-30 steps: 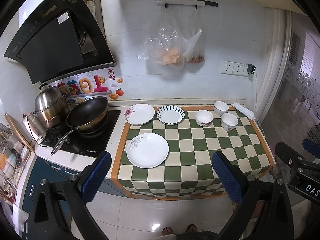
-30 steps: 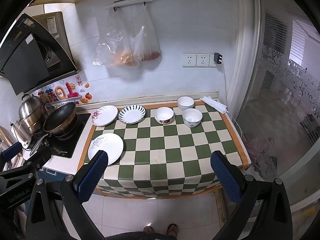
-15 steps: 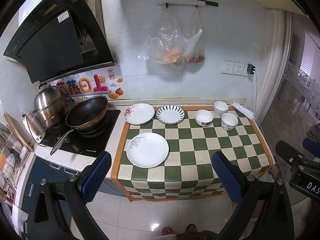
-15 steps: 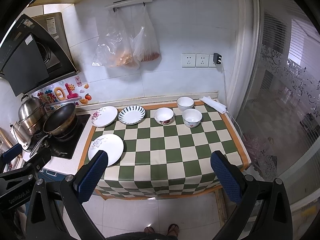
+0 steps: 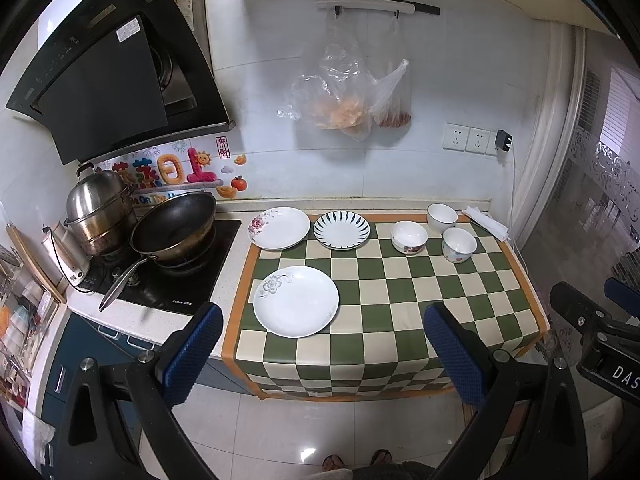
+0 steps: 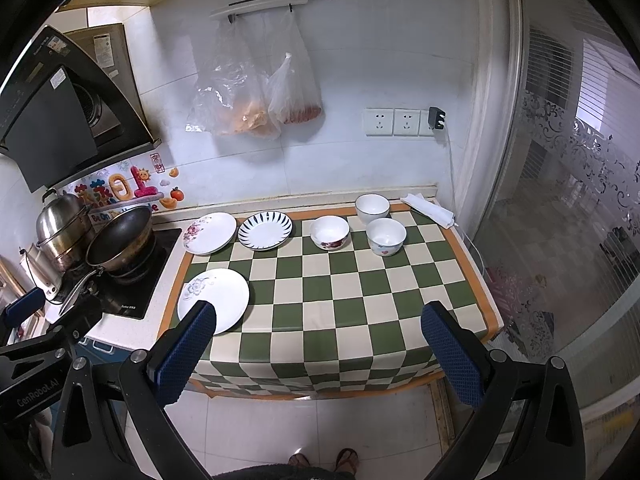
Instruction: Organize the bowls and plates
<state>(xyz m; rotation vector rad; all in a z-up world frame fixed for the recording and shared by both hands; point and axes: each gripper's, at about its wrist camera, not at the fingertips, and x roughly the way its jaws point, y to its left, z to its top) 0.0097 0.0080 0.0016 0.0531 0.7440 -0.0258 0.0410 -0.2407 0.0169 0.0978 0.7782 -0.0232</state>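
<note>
On the green checked cloth (image 5: 400,288) lie three plates: a white plate with a grey flower (image 5: 296,301) at the front left, a pink-flowered plate (image 5: 279,227) and a blue-striped plate (image 5: 341,229) at the back. Three small bowls stand at the back right: a flowered one (image 5: 409,237), a plain one (image 5: 441,217) and one with a heart (image 5: 459,244). They also show in the right wrist view: the front plate (image 6: 218,300), the bowls (image 6: 330,232). My left gripper (image 5: 320,352) and right gripper (image 6: 316,352) are open, empty, held back from the counter's front edge.
A stove (image 5: 168,276) with a black wok (image 5: 174,226) and a steel pot (image 5: 100,210) stands left of the cloth. A folded white cloth (image 5: 486,223) lies at the back right corner. Plastic bags (image 5: 348,96) hang on the wall. A glass door (image 6: 568,200) is at the right.
</note>
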